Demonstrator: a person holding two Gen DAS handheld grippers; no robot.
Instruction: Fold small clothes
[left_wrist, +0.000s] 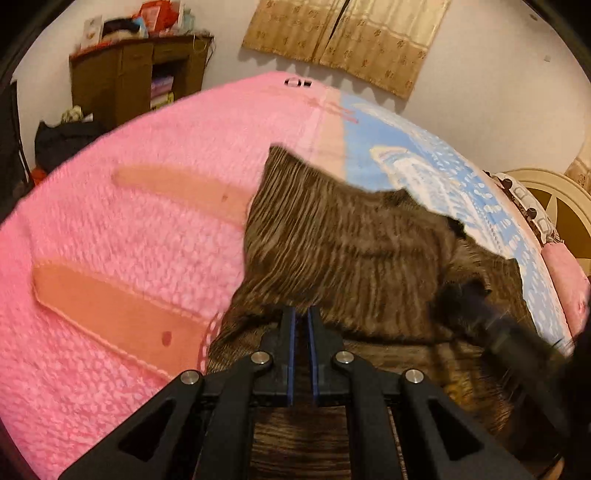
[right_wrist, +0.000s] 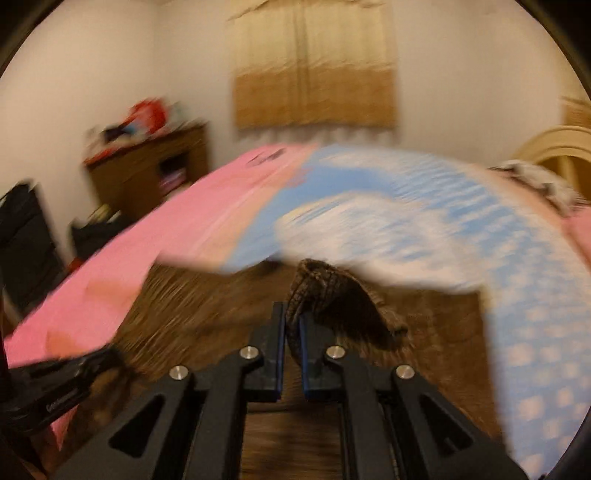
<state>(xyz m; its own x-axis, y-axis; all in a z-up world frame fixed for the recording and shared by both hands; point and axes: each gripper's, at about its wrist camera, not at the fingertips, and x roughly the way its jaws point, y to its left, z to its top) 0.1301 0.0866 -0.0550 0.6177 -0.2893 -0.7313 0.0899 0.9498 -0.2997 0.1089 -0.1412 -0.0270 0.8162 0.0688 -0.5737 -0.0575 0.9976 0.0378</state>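
Note:
A brown striped garment lies on the bed, over a pink and blue blanket. My left gripper is shut on the garment's near edge, with cloth between the blue pads. My right gripper is shut on a bunched fold of the same garment and holds it raised above the rest of the cloth. The right gripper shows blurred at the right of the left wrist view. The left gripper shows blurred at the lower left of the right wrist view.
A wooden cabinet with clutter on top stands against the far wall. A tan curtain hangs behind the bed. A cream headboard and a pillow are at the right. Dark bags sit left of the bed.

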